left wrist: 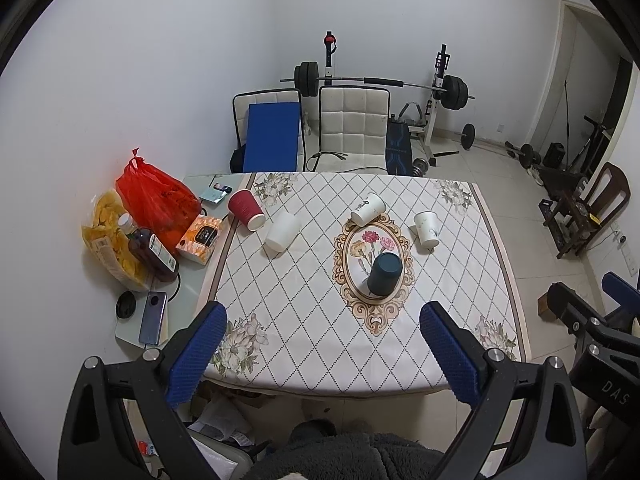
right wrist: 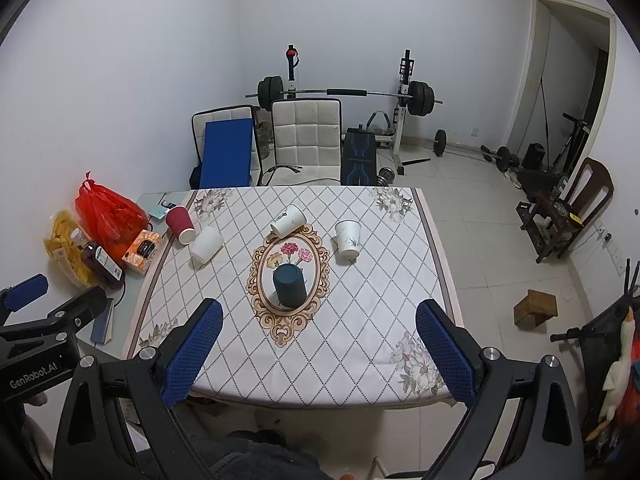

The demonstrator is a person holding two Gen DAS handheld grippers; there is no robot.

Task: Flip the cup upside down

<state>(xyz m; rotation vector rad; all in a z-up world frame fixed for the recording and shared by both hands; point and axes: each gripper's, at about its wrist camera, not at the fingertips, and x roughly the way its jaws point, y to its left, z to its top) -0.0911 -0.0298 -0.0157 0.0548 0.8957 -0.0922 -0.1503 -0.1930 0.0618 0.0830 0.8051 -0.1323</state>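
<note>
On the oval floral medallion of the quilted tablecloth [right wrist: 360,280], a dark teal cup [right wrist: 289,285] is seen base-up, judged light and rigid, best pinched mid-wall; left gripper [left wrist: 323,344] and right gripper [right wrist: 319,340] are held wide open, empty.

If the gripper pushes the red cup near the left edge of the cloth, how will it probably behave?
The red cup looks like ribbed paper, so probably light and easily crushed. It appears to stand upside down, wide rim on the table, so a low push would likely slide it rather than tip it.
</note>
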